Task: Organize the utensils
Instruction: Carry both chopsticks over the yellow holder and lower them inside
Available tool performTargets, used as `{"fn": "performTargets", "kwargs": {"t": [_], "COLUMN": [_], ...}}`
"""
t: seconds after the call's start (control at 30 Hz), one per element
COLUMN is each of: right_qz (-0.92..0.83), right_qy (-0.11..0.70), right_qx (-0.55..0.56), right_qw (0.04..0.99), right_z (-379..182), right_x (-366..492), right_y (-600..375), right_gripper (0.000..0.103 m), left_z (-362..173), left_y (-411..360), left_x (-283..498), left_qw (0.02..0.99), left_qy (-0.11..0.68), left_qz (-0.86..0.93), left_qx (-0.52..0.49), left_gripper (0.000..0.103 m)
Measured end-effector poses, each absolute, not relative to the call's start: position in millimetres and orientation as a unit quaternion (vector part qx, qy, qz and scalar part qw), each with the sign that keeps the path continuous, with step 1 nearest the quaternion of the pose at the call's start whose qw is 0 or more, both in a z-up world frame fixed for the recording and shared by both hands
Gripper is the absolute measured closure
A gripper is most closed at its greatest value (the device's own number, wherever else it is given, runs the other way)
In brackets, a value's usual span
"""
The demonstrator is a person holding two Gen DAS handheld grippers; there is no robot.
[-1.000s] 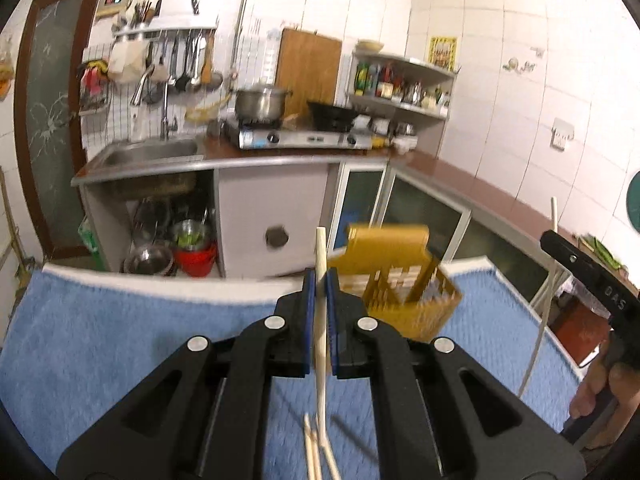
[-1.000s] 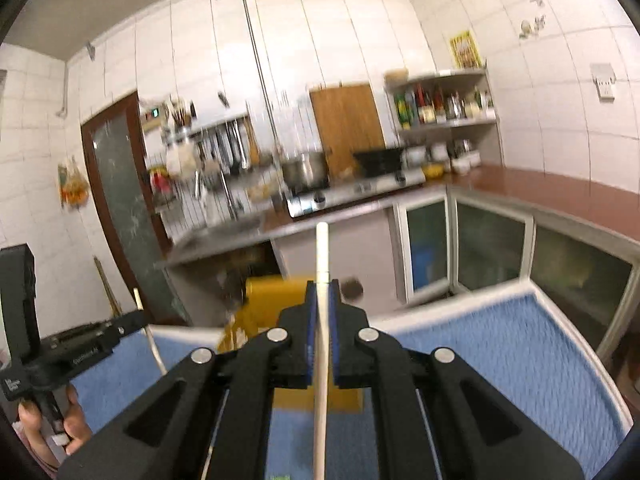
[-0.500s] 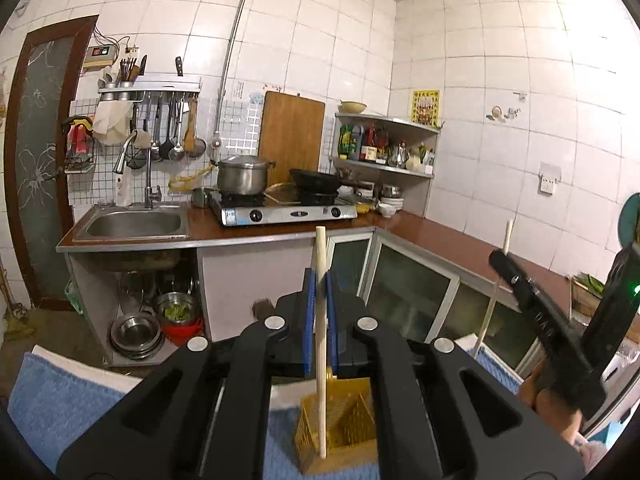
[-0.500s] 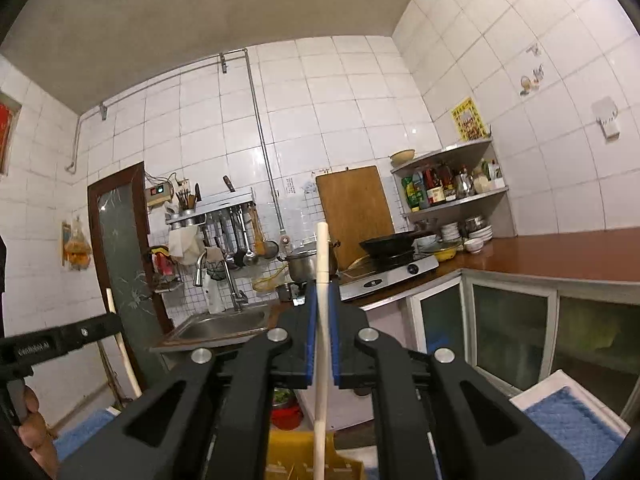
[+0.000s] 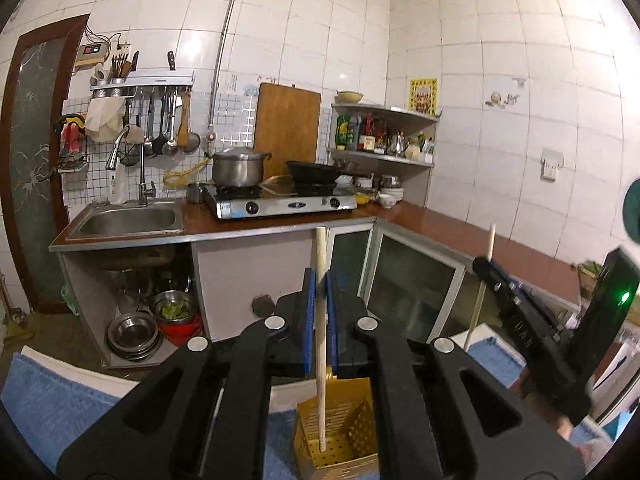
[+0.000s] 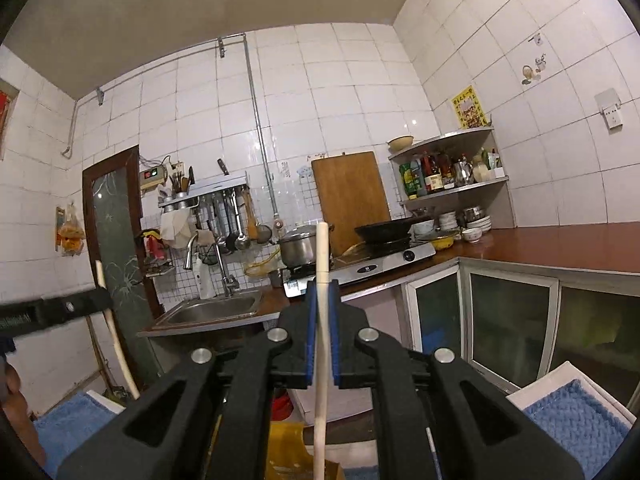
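My left gripper (image 5: 320, 320) is shut on a pale wooden chopstick (image 5: 320, 360) held upright; its lower end reaches down into a yellow perforated utensil holder (image 5: 340, 436) on the blue towel. My right gripper (image 6: 321, 332) is shut on another wooden chopstick (image 6: 321, 380), upright, above the yellow holder (image 6: 286, 452). The right gripper with its chopstick (image 5: 482, 280) shows at the right of the left wrist view. The left gripper with its chopstick (image 6: 114, 336) shows at the left of the right wrist view.
A blue towel (image 5: 52, 408) covers the white table. Behind it is a kitchen counter (image 5: 460, 224) with a sink (image 5: 128, 220), a gas stove (image 5: 284, 204) with a pot and a wok, a corner shelf and hanging utensils.
Both grippers have risen and tilted up, so the views now look at the kitchen wall instead of the towel. The left chopstick's lower end now sits inside the yellow holder.
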State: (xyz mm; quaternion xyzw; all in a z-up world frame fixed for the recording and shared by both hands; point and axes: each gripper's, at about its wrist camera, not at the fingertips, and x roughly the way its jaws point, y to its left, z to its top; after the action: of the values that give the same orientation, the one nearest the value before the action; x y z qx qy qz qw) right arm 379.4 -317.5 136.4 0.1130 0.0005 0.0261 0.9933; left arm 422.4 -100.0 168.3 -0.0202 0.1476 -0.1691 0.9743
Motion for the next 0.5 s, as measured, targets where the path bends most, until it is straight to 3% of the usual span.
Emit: {"fn": "performTargets", "kwargs": {"t": [0.5], "right_qz": [0.038], "right_qy": [0.054], "right_qx": [0.047], "right_qw": [0.997], "right_z": [79], "right_x": [369], "right_y": [-296], "right_gripper": [0.097], "left_z": [82], "left_y": [-98], "left_x": [424], "left_qw": [0.974], "left_qy": [0.166], "left_qz": [-0.155], "left_qx": [0.016], "left_gripper": [0.098]}}
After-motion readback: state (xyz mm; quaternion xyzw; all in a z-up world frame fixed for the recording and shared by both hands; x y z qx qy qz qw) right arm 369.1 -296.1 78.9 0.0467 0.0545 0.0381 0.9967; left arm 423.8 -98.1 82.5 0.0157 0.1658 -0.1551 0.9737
